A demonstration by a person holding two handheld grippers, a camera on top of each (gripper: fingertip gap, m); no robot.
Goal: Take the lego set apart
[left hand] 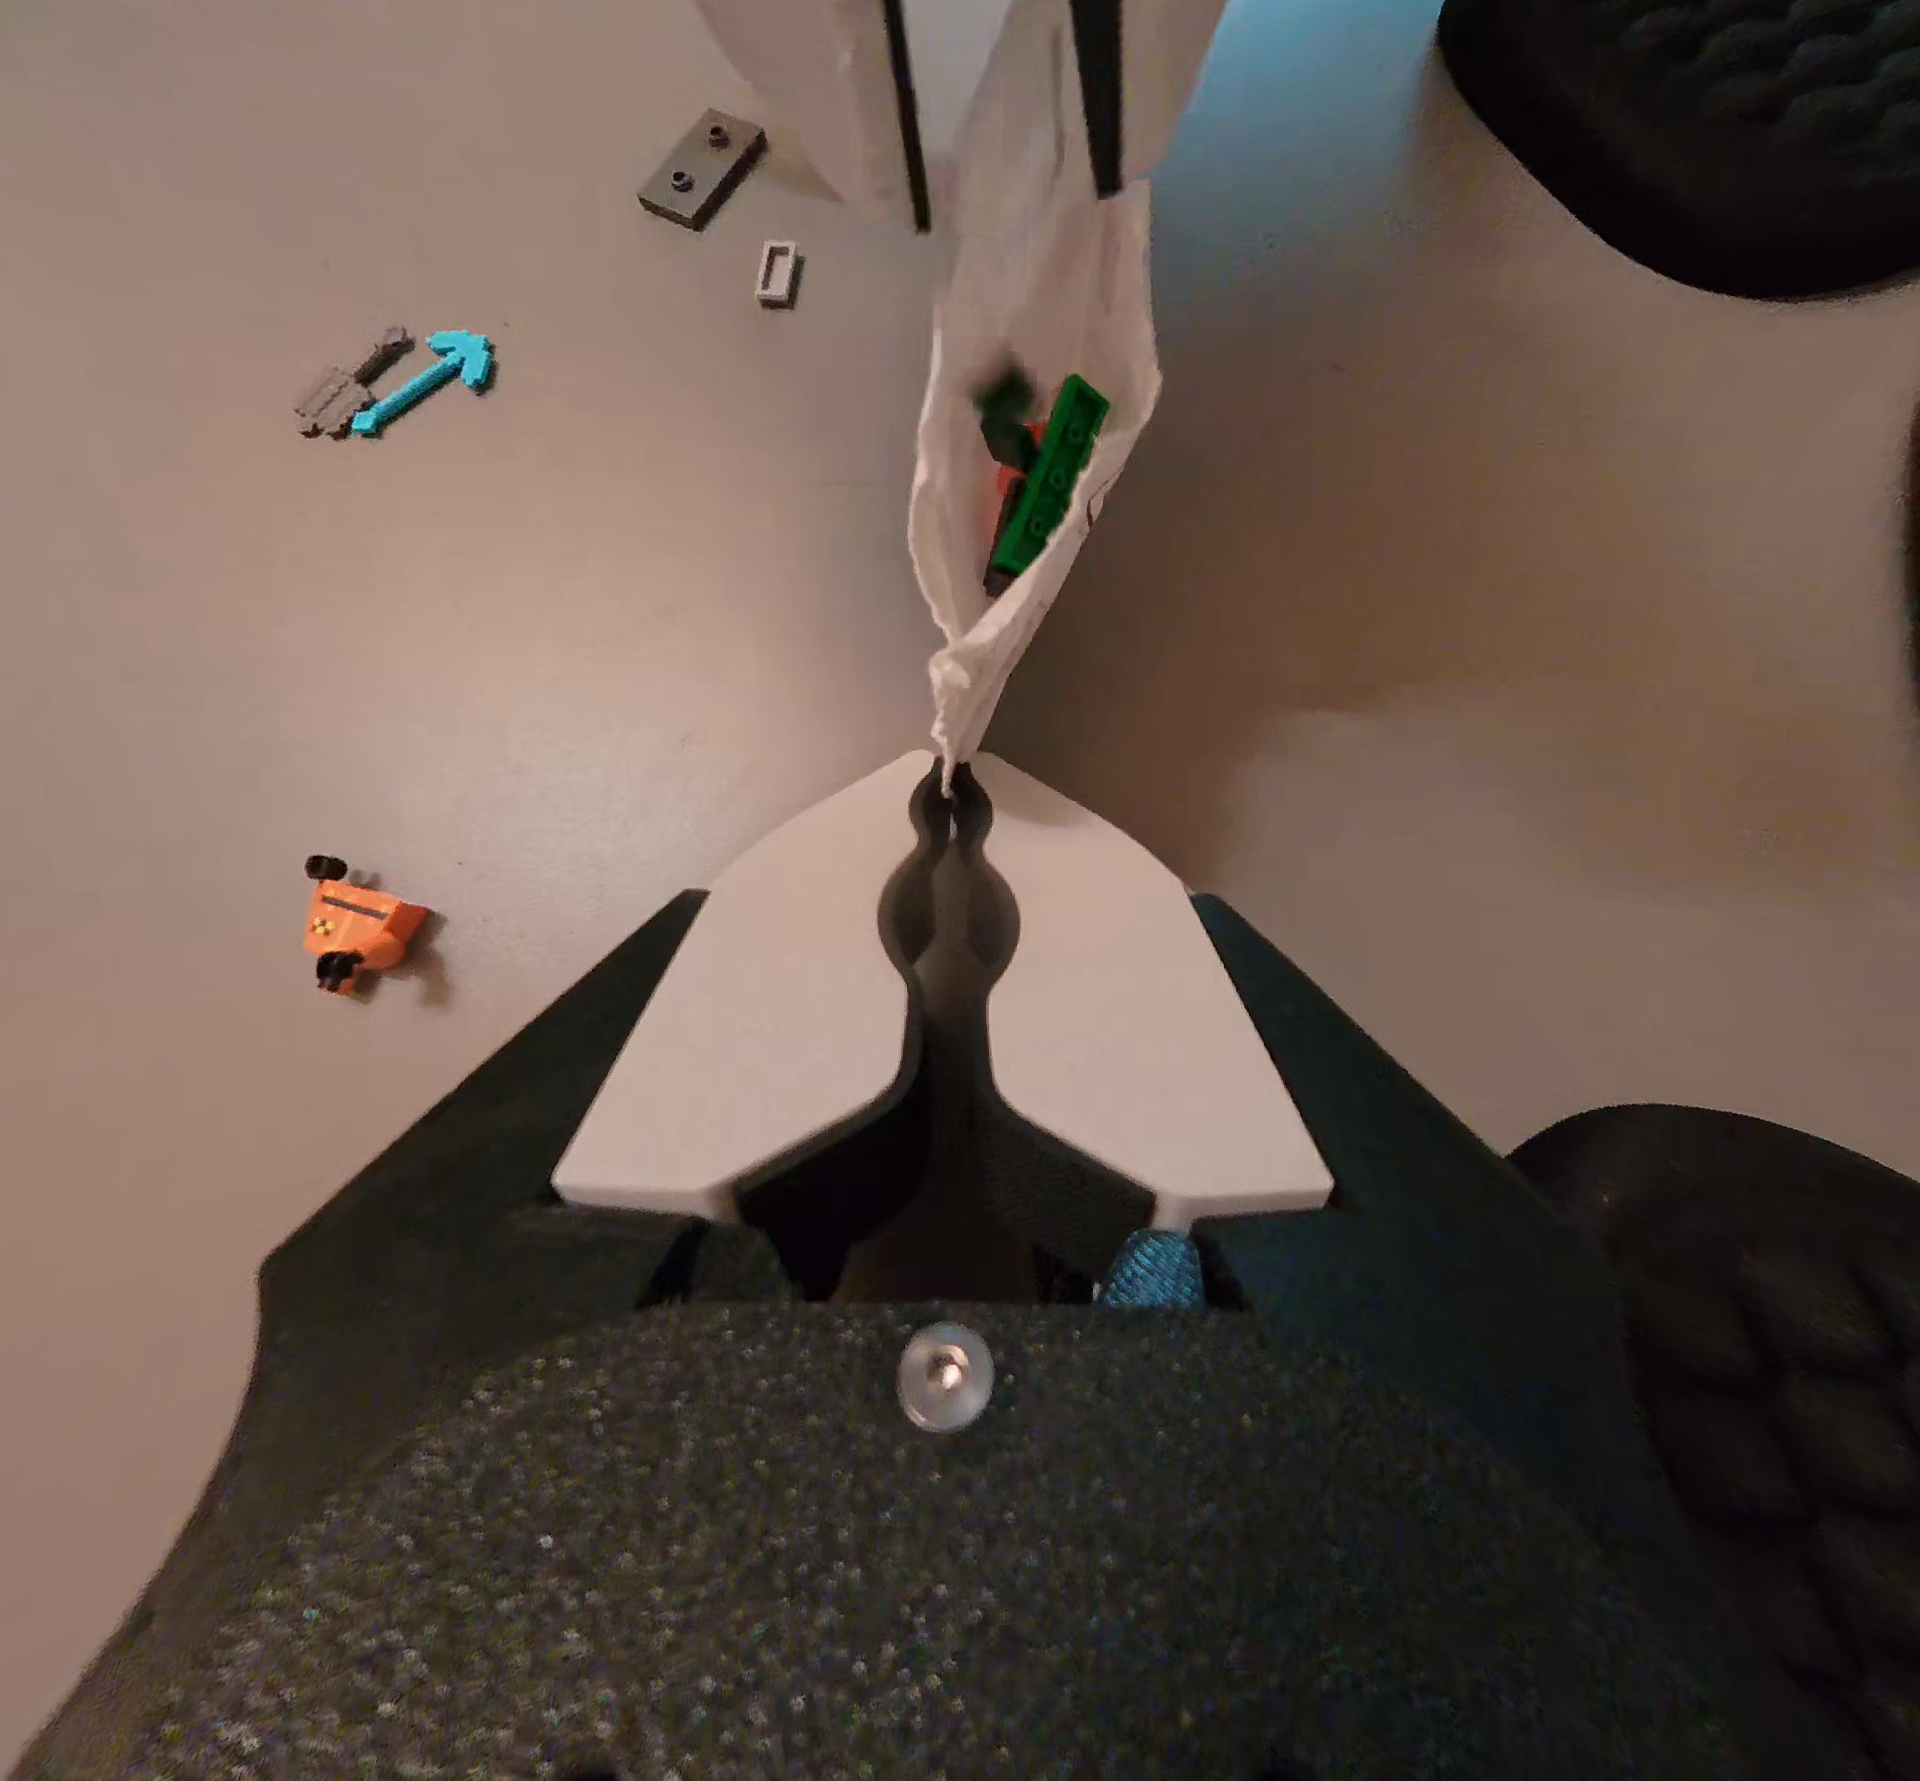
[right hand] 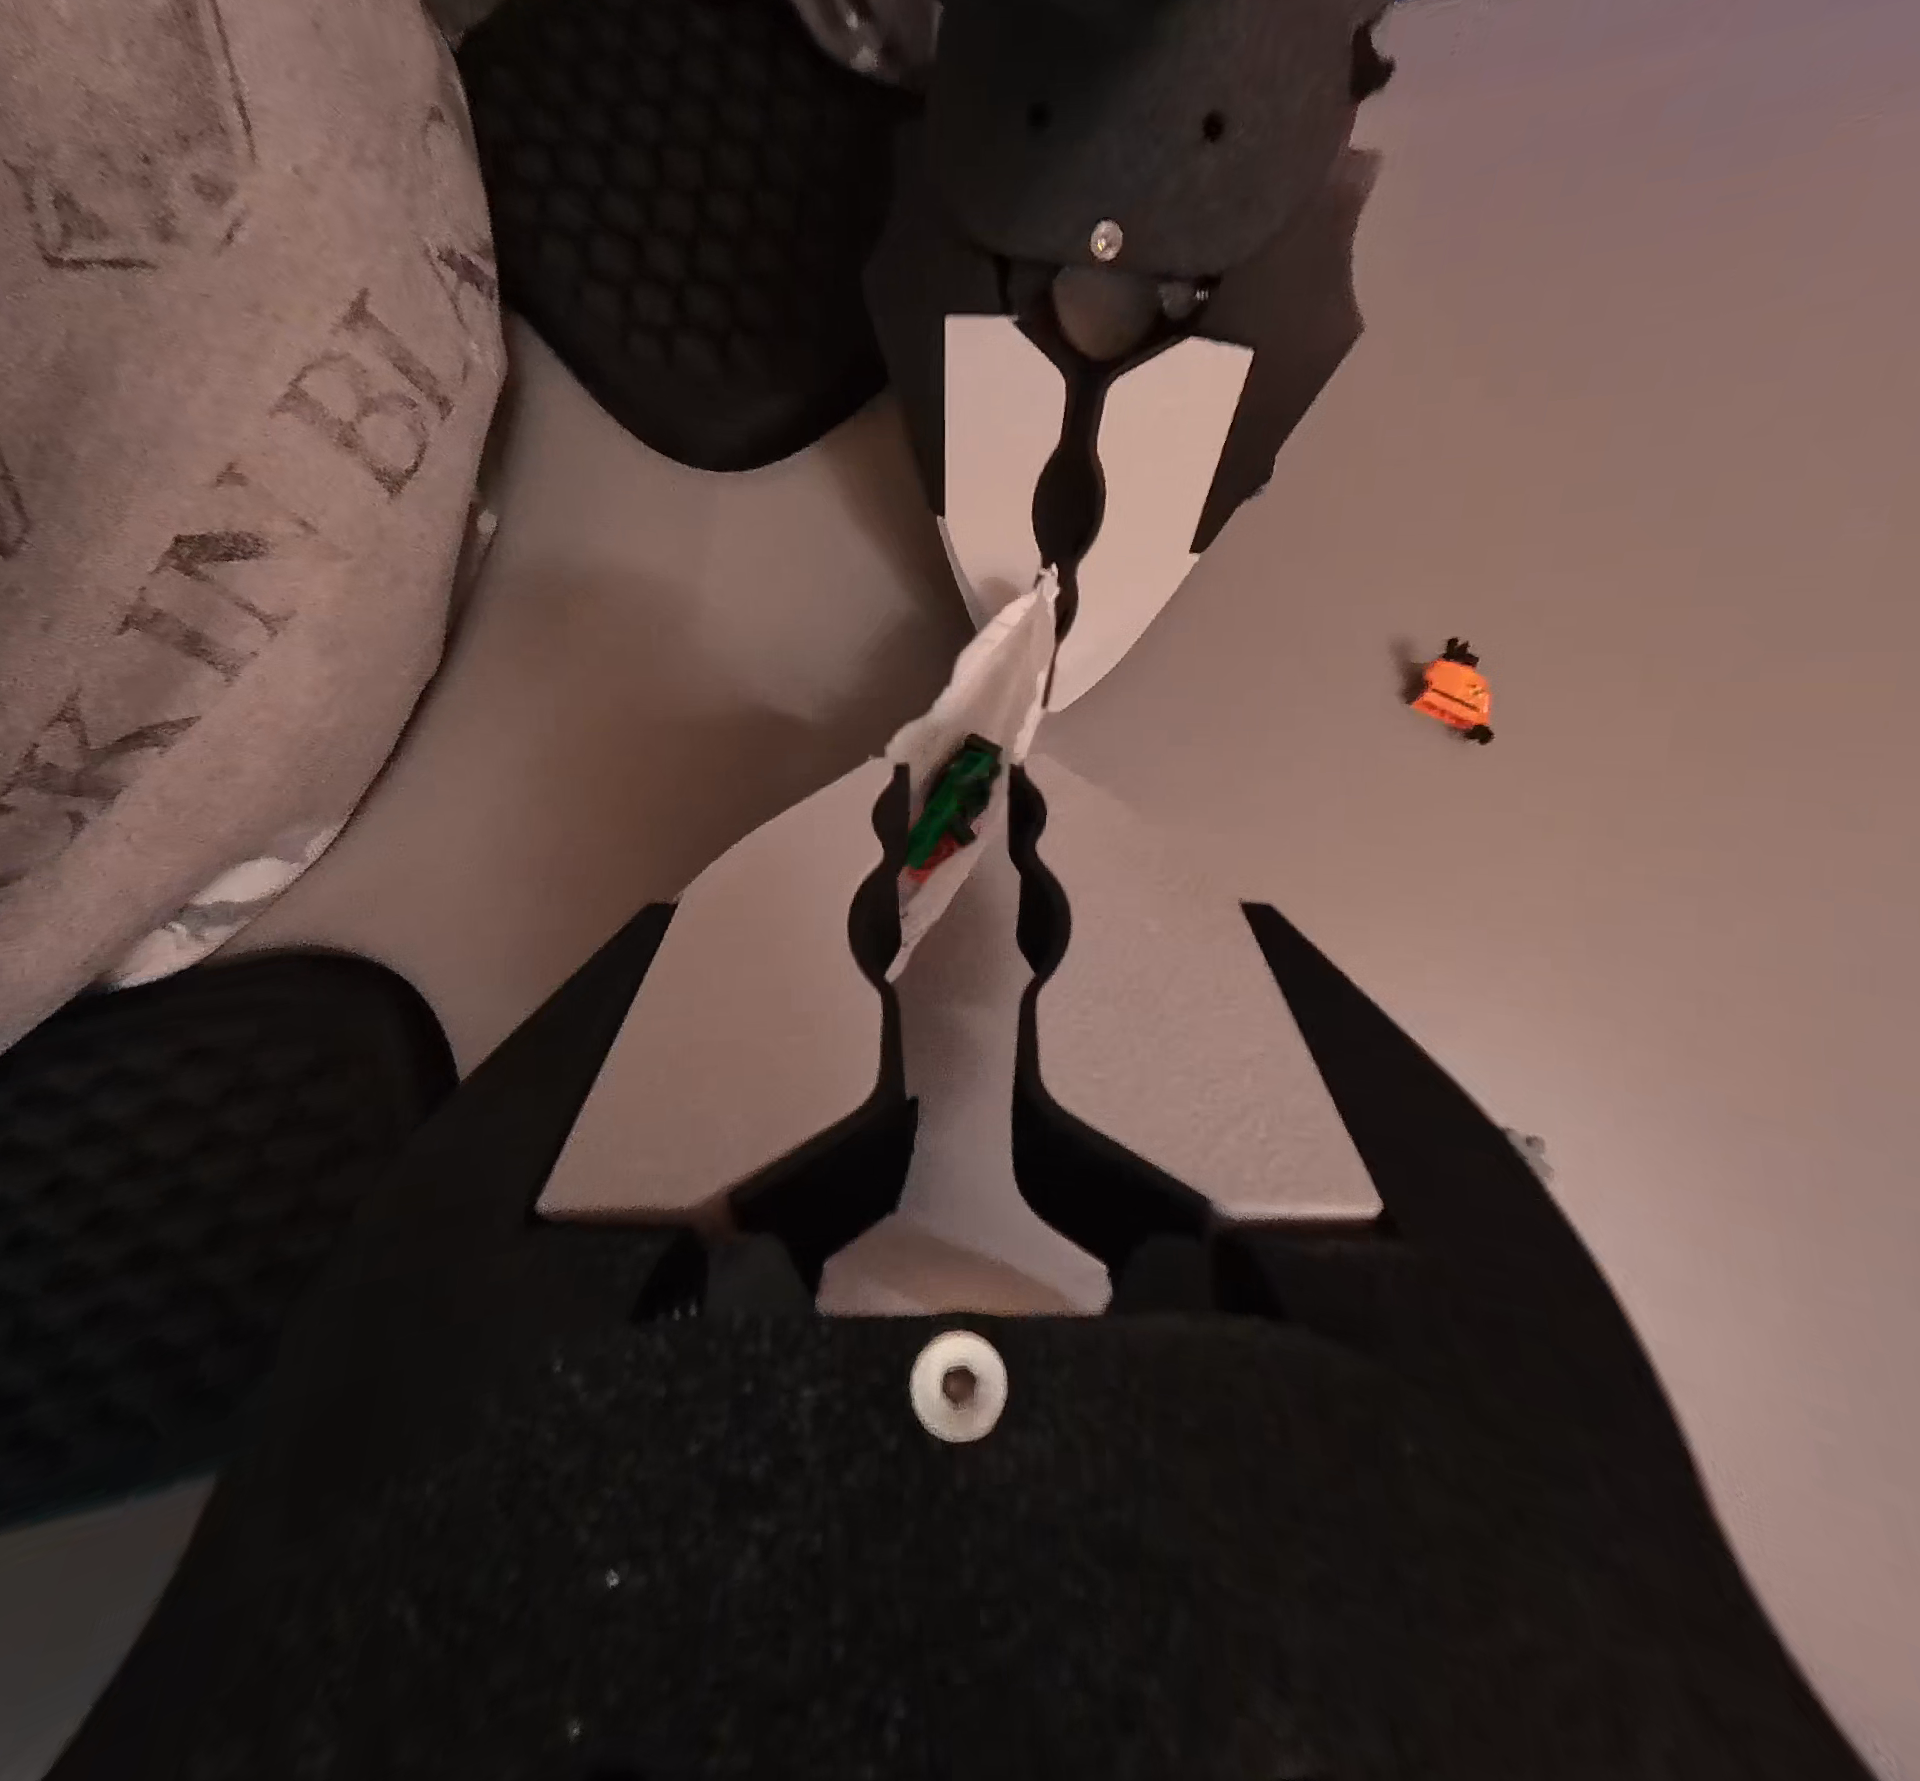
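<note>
My left gripper (left hand: 948,775) is shut on the twisted corner of a small white paper bag (left hand: 1039,318) and holds it above the table. Inside the bag lie a green lego plate (left hand: 1049,484) and an orange piece. The right gripper (left hand: 1013,204) shows at the far end of the bag. In the right wrist view my right gripper (right hand: 958,775) is open, its jaws apart around the bag (right hand: 987,682), with the green plate (right hand: 951,796) between them. The left gripper (right hand: 1055,671) faces it, pinching the bag's far corner.
On the beige table (left hand: 520,640) lie an orange minifigure torso (left hand: 358,926) (right hand: 1451,692), a blue pickaxe (left hand: 426,381), a grey piece (left hand: 338,391), a dark grey plate (left hand: 701,168) and a small grey tile (left hand: 779,273). A black cushion (left hand: 1683,69) lies on the right, and grey printed fabric (right hand: 208,381) on the left. The gap from one gripper's tips to the other's is roughly 8 cm. The orange minifigure torso (left hand: 358,926) lies around 10 cm away from my left fingertips. Look for it in the right wrist view (right hand: 1447,683) too.
</note>
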